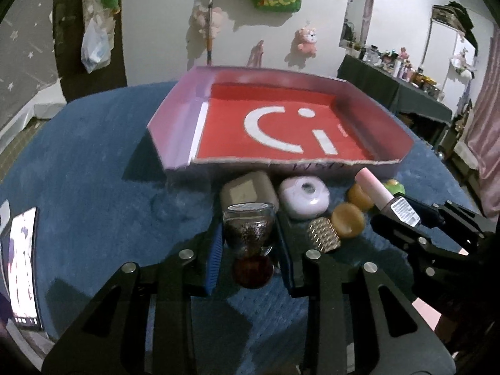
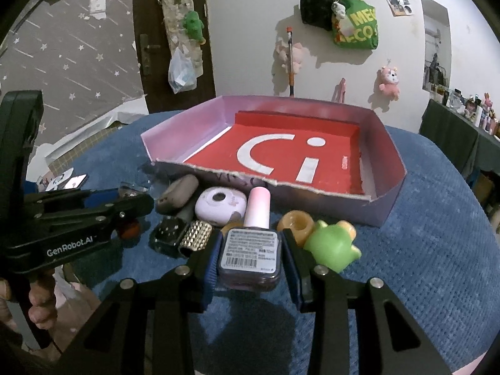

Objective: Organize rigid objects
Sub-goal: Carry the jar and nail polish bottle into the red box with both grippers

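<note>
My left gripper [image 1: 250, 243] is shut on a small glass jar [image 1: 249, 229] with dark speckled contents, held just above the blue cloth. My right gripper [image 2: 251, 254] is shut on a nail polish bottle [image 2: 251, 250] with a pink cap; it also shows in the left wrist view [image 1: 387, 200]. A shallow box [image 1: 175, 143] with a red floor and white logo lies open behind the pile, its near wall [image 2: 312, 201] low. Loose items lie in front of it: a grey stone [image 2: 178, 193], a white round case [image 2: 220, 207], a studded gold piece [image 2: 195, 239], amber rings [image 2: 295, 223] and a green toy [image 2: 331, 245].
The blue cloth [image 1: 93, 187] covers a round table. A phone [image 1: 23, 268] lies lit at its left edge. A dark red ball [image 1: 253, 272] sits under the jar. A cluttered dark table [image 1: 390, 84] stands at the right wall.
</note>
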Demonstrator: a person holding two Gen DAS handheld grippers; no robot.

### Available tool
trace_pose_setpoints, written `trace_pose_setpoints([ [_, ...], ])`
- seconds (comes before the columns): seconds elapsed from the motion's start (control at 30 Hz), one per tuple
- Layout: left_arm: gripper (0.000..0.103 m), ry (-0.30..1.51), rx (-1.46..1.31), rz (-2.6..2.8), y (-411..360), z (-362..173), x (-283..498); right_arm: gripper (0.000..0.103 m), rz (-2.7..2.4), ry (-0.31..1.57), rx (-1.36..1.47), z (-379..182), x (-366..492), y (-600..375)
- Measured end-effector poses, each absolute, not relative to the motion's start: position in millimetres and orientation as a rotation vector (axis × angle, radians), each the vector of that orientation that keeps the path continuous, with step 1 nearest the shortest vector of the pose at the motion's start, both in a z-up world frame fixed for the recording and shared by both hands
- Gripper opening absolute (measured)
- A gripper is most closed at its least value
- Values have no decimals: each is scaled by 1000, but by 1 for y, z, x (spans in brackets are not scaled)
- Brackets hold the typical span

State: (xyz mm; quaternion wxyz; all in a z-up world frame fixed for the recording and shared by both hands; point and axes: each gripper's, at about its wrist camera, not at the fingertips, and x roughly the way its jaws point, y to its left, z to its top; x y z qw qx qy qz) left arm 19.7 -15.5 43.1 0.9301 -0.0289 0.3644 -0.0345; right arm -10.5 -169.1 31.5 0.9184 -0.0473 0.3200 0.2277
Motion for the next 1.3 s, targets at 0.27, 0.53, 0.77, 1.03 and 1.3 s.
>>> trace_pose_setpoints([
  [0.27, 29, 730, -44, -112, -22, 61, 40, 40, 463, 649, -78, 43, 3, -172],
  [0.53, 29, 700, -64, -128, -18, 75, 63, 40, 440, 621, -85, 60, 24, -176],
  [0.77, 29, 679, -75, -130, -13, 86, 89, 40, 422, 621, -85, 69, 49, -177],
  [1.03, 29, 680, -80, -141, -10, 91, 121, 40, 415, 649, -94, 71, 81, -171],
  [1.3, 29, 710, -97, -150, -6, 89, 156, 40, 405, 688, -76, 69, 119, -166],
])
